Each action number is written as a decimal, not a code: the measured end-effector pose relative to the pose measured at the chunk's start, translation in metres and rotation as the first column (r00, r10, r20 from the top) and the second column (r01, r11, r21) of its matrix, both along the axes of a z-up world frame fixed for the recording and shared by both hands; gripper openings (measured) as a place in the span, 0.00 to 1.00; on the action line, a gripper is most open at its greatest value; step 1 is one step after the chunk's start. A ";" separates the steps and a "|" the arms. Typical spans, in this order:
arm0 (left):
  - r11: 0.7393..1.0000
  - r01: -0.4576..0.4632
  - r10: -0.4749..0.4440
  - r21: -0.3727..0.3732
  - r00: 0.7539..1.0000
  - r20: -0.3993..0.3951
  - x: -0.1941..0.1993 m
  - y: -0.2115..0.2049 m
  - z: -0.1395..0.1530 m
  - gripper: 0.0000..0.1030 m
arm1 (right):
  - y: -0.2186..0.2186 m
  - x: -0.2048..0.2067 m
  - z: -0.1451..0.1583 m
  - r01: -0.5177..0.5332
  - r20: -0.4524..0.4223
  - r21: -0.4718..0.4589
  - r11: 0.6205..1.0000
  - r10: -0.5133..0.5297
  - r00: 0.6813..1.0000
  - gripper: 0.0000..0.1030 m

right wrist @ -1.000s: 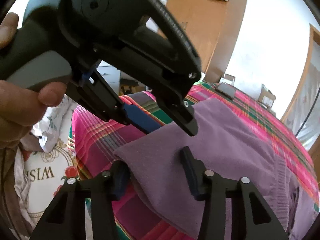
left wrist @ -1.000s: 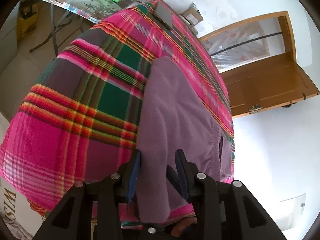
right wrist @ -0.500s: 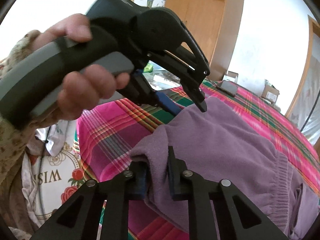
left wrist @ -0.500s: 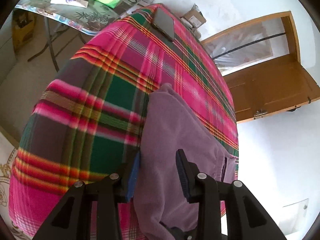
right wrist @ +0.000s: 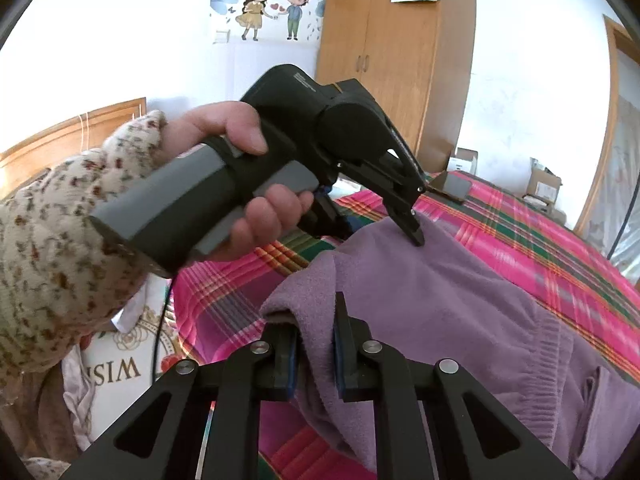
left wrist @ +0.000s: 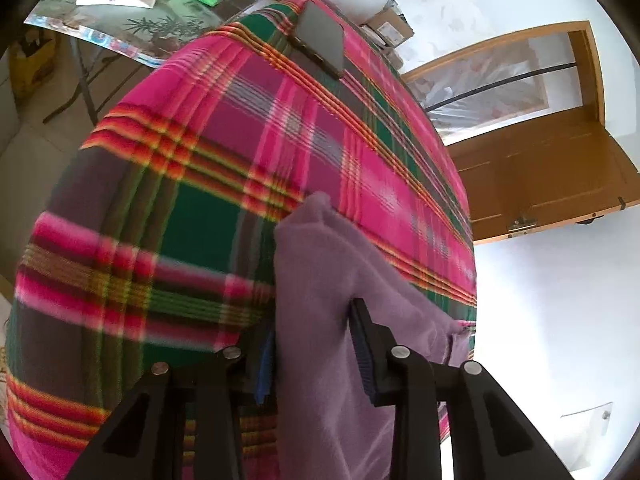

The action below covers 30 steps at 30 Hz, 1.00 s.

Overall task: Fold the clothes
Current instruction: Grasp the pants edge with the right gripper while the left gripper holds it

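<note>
Left wrist view looks down over a bed spread with a plaid blanket [left wrist: 248, 184] of pink, green and purple, and a purple garment [left wrist: 320, 280] runs up from the bottom centre of the frame to a blunt corner near the middle. That fleece passes between the jaws of the left hand-held gripper [left wrist: 312, 348] at the lower centre; its jaws have just been closing on the cloth, the right pad lies against the fabric and the blue left pad sits at the cloth's edge — whether they truly pinch it I cannot tell. A dark phone [left wrist: 320, 42] lies on the blanket at the upper centre, and a wooden door [left wrist: 532, 176] stands open at the right. In the right wrist view the right hand-held gripper [right wrist: 314, 354] at the bottom centre is clamped narrow on a folded corner of the same garment, the fleece bunched between its pads and lifted off the blanket. Across the left and centre of that frame a hand [right wrist: 240, 184] in a flowered sleeve [right wrist: 60, 240] holds the other gripper's grey handle, its black finger tip resting on the purple cloth. A wooden wardrobe [right wrist: 392, 60] fills the upper centre.
</note>
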<state>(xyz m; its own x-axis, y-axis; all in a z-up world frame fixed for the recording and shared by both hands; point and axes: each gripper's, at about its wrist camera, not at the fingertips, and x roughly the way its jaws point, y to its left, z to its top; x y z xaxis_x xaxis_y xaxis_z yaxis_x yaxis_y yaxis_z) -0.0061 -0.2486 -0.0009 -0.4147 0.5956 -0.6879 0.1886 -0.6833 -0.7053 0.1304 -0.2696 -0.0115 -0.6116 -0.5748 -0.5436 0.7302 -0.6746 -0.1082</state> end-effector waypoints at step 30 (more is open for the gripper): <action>0.999 -0.028 0.024 -0.039 0.994 -0.109 0.010 0.032 0.080 0.19 | 0.033 0.003 0.049 0.039 -0.072 -0.138 0.990 -0.049 0.996 0.13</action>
